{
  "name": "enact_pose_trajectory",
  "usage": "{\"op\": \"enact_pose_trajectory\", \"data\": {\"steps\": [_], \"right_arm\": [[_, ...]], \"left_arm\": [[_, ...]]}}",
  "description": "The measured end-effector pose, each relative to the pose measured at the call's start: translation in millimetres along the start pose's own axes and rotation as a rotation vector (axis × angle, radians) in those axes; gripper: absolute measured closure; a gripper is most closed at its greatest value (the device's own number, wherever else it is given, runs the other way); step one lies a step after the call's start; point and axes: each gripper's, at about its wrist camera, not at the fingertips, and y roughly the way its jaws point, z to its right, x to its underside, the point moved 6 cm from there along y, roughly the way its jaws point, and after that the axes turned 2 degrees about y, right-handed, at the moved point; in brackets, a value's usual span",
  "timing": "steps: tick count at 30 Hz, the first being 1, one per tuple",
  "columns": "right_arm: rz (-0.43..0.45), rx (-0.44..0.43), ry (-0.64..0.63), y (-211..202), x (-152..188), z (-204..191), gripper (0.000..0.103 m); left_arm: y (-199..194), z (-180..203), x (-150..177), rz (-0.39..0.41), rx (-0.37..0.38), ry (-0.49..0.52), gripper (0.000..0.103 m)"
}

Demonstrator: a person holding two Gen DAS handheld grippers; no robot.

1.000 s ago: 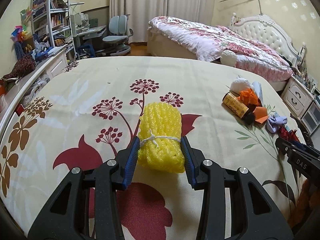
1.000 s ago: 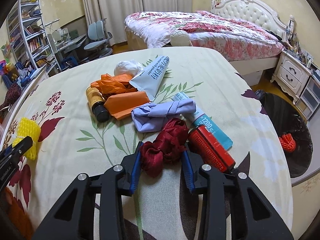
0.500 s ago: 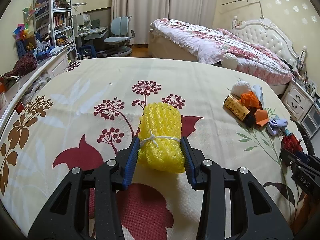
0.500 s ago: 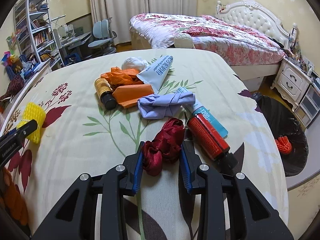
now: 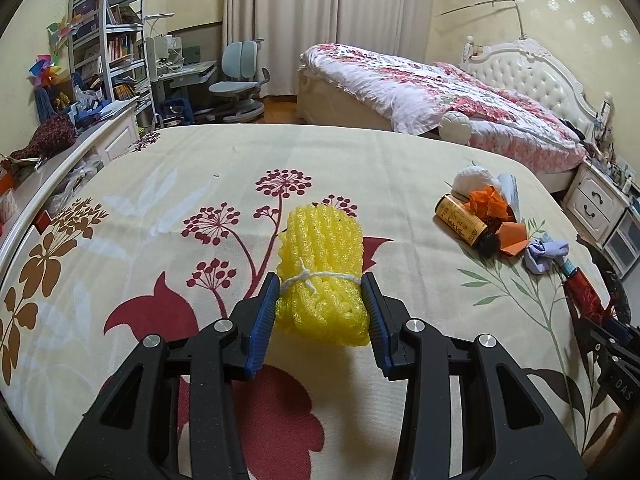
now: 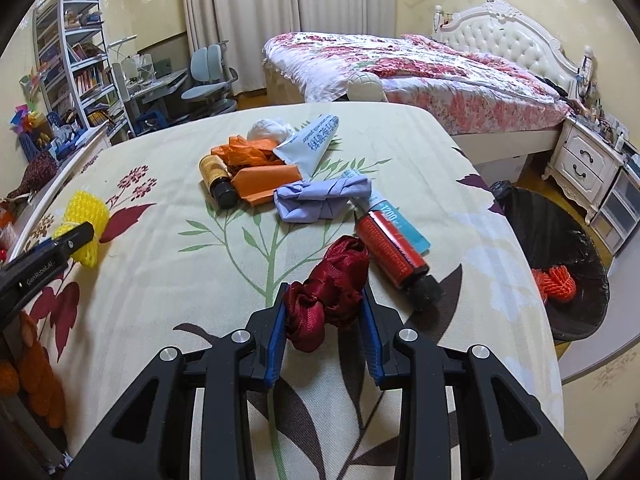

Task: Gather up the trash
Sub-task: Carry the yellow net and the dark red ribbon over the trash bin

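You are working in a home bedroom: a bed with a tufted white headboard (image 5: 532, 68) and floral quilt at far right, a white nightstand (image 6: 584, 168) beside it, long curtains (image 5: 320, 20) behind, and a study corner far left (bookshelf (image 5: 108, 44), desk, 1 swivel chair (image 5: 236, 76)).

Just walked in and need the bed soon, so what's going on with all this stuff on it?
A person is clearing trash off the flowered bedspread with two handheld grippers. The left gripper is clamped on a yellow foam net roll tied with white string; the right gripper is clamped on a dark red crumpled ribbon. More litter waits on the bedspread, and a black-lined trash bin stands beside the bed.
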Motion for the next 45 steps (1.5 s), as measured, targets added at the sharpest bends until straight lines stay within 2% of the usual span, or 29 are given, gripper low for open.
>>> {"op": "enact_pose_trajectory", "data": {"steps": [7, 13, 22, 28, 36, 45], "right_arm": [[0.046, 0.009, 0.039, -18, -9, 23, 0.070], [0.122, 0.064, 0.092, -41, -23, 67, 0.070], [0.183, 0.210, 0.174, -57, -40, 161, 0.070], [0.173, 0.249, 0.226, -45, -43, 209, 0.069], [0.152, 0.275, 0.227, -27, -44, 248, 0.069], [0.142, 0.287, 0.238, -13, -45, 268, 0.069]], "left_arm": [[-8, 32, -5, 0.010, 0.055, 0.012, 0.063], [-18, 79, -17, 0.036, 0.120, 0.056, 0.063], [-26, 183, -33, 0.069, 0.260, 0.174, 0.063], [-19, 256, -34, 0.057, 0.332, 0.249, 0.062], [-2, 336, -29, 0.045, 0.370, 0.335, 0.062], [24, 385, -17, 0.015, 0.361, 0.394, 0.062]]}}
